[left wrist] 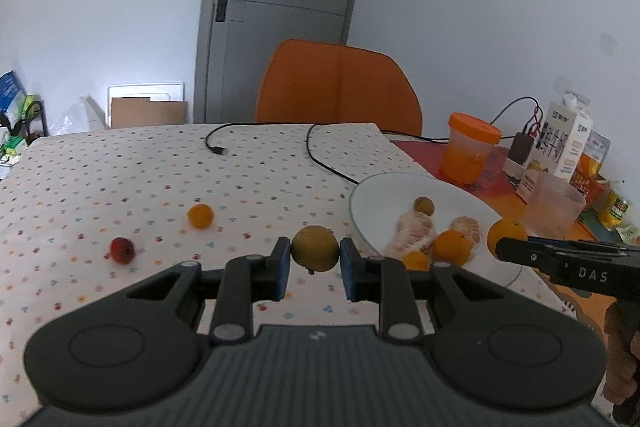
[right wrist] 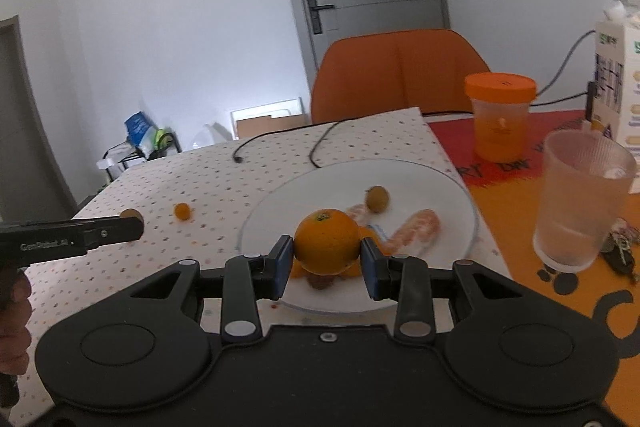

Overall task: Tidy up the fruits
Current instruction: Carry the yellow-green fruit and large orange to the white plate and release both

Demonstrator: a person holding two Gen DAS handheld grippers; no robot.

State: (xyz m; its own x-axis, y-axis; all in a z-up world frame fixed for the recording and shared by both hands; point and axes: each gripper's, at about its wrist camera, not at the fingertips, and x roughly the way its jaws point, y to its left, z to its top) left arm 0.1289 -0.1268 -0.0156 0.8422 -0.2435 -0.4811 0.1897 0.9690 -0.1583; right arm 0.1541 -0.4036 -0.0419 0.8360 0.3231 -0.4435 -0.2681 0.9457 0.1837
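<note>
The left tool is closed on a yellowish-brown fruit, raised off the tabletop. The right tool clamps an orange above the plate.

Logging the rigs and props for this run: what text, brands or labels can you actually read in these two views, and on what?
"DAS": on the side of the right gripper, seen from the left wrist.
On the left gripper: a small white brand mark, too blurred to read.
On the milk carton: print too small to read.
On the red mat: dark letters, blurred and partly hidden.
</note>
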